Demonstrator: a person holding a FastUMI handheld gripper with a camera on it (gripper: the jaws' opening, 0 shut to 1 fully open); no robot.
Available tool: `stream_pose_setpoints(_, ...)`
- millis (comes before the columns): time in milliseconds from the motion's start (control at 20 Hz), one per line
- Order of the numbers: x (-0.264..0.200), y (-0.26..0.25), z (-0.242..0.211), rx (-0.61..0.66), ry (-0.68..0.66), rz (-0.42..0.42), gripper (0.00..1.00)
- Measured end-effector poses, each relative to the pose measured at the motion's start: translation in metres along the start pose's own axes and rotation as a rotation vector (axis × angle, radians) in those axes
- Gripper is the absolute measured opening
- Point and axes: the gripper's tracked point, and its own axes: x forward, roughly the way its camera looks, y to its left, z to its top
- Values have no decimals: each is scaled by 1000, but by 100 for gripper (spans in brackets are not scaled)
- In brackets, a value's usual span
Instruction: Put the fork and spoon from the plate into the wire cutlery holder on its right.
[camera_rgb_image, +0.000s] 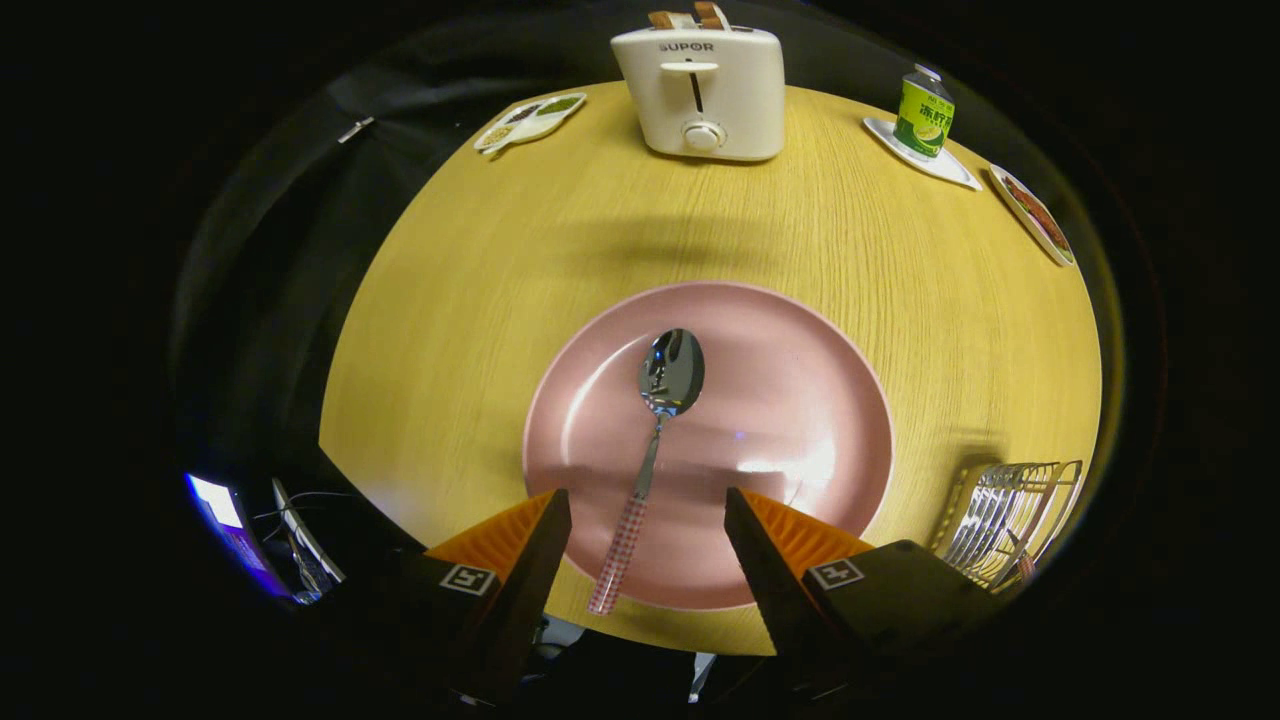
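A pink plate (800, 400) lies on the round wooden table (470, 300), just ahead of my fingers. On it rests a metal spoon (668, 375) with a checked handle; the bowl points away from me and the handle runs back between the two fingers, over the plate's near rim. My gripper (648, 500) is open, hovering above the handle, its fingers apart from it on either side. The wire cutlery holder (1010, 515) stands right of the plate, beside my right finger. Something with a checked handle sits inside the holder, partly hidden.
A white toaster (705, 95) with bread in its slots stands at the table's far side. A small dish (530, 120) is to its left. A green can (923, 112) on a white tray and another plate (1035, 215) sit far right. Lit screens (225, 520) lie below the table's left edge.
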Motion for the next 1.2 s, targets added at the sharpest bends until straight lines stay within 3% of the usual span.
stream_pose_setpoints(450,21,6,-12,2,88,-24,76)
stream_pose_setpoints(550,23,1,-11,20,100,-42,58)
stream_pose_setpoints(600,21,0,-13,24,109,-49,41)
stream_pose_setpoints(800,21,-7,-12,25,115,-41,16)
stream_pose_setpoints(1000,18,-9,-13,13,122,17,10)
stream_pose_setpoints(1200,1,-14,-15,9,115,59,10)
